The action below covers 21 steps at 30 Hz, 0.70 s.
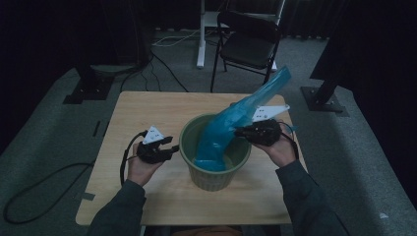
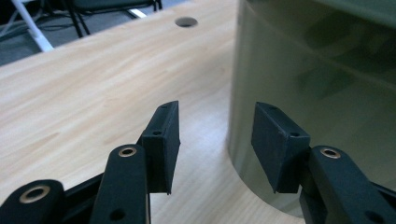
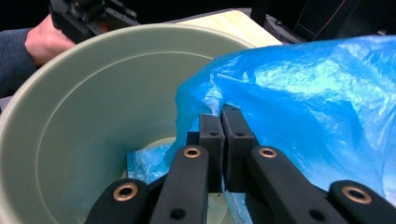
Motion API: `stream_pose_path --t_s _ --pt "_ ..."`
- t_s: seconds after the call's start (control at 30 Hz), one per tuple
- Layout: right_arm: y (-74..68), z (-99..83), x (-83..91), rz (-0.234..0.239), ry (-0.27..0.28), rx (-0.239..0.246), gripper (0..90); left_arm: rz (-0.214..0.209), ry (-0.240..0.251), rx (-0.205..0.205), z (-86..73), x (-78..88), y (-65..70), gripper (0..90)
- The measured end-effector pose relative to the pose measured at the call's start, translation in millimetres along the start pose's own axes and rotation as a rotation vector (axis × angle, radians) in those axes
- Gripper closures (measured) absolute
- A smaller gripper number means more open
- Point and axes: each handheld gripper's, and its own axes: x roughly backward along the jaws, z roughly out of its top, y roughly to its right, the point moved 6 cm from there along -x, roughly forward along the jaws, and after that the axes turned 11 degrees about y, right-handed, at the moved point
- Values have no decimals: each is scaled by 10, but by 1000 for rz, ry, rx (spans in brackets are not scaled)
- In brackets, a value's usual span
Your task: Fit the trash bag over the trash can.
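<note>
A pale green bucket (image 1: 189, 147) stands in the middle of the wooden table (image 1: 147, 108). A blue plastic bag (image 1: 231, 123) hangs half inside it, its top sticking up and back to the right. My right gripper (image 1: 239, 132) is over the bucket's right rim, shut on an edge of the blue bag (image 3: 299, 98); the jaws (image 3: 220, 112) meet on the film. My left gripper (image 1: 173, 149) rests low beside the bucket's left wall (image 2: 299, 70), open with nothing between its fingers (image 2: 166, 140).
A black folding chair (image 1: 248, 42) and a white desk leg (image 1: 200, 34) stand beyond the table's far edge. Cables lie on the grey floor at left. A round hole (image 2: 186, 21) is in the tabletop.
</note>
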Motion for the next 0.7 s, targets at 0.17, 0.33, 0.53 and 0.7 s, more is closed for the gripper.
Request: stream_pose_path --t_s 0.17,0.33,0.53,0.7 --pt "-23 64 25 11 10 9 884 9 58 29 165 148 -105 521" --pt "-78 116 5 33 11 22 884 -7 102 27 383 256 -124 520" --pt "-127 184 -46 50 5 37 883 -50 136 -12 677 301 -31 511" --pt "-139 277 -72 62 13 52 882 -94 137 -65 877 219 138 501"
